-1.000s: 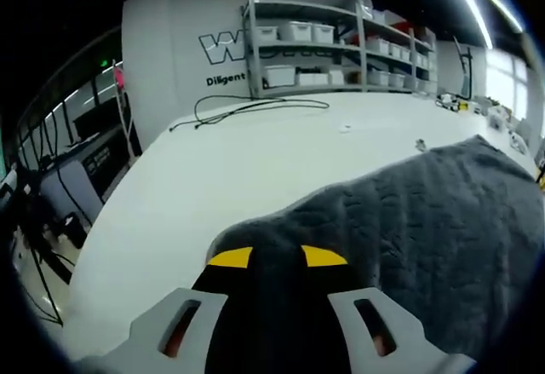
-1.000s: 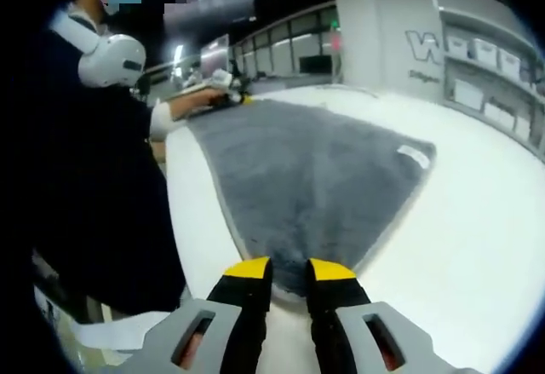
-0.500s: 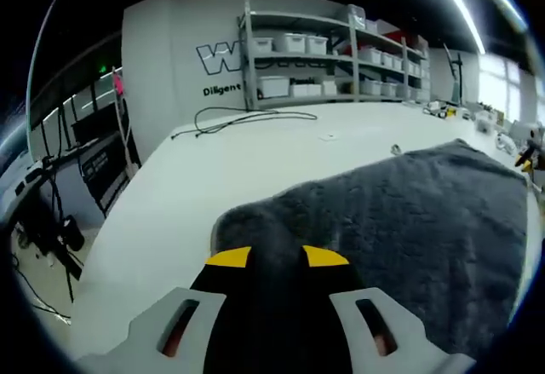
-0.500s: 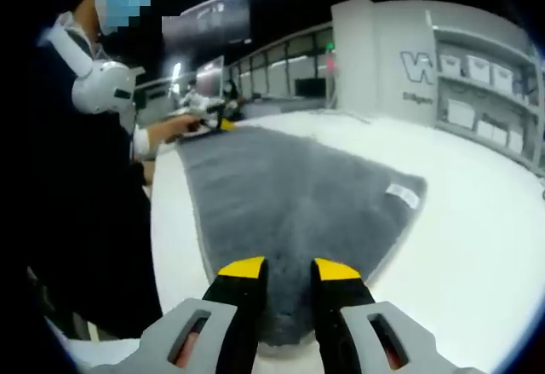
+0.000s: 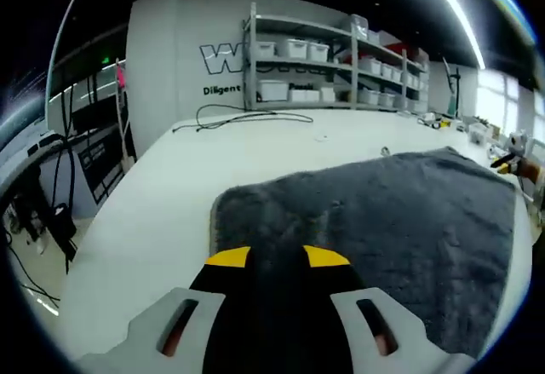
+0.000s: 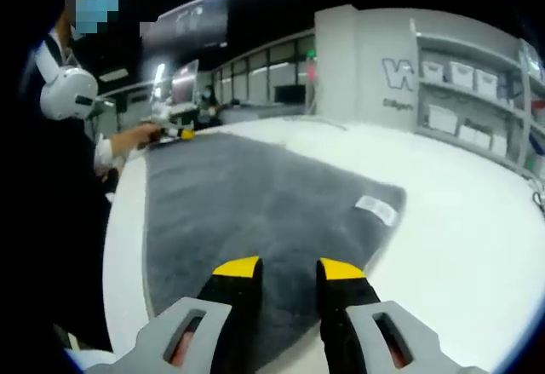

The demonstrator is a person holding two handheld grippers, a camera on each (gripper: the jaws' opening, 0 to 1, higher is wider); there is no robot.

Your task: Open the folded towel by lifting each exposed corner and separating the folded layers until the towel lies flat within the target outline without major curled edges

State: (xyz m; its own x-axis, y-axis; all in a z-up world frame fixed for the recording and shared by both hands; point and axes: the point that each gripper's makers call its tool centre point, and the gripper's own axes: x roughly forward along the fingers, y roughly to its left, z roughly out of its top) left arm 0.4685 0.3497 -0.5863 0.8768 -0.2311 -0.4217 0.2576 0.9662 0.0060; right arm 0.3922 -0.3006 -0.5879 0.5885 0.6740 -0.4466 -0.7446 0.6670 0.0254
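One grey towel (image 5: 383, 212) is counted on one white bench (image 5: 170, 195), with two tools: left (image 5: 277, 257), right (image 6: 289, 267).

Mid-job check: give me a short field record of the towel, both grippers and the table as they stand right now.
towel: grey towel spread over the white table, white label at one edge
left gripper: left gripper closed on a towel corner, cloth between its jaws
right gripper: right gripper at the opposite corner, cloth between its jaws
table extras: black cable at the far side
background: shelving with bins
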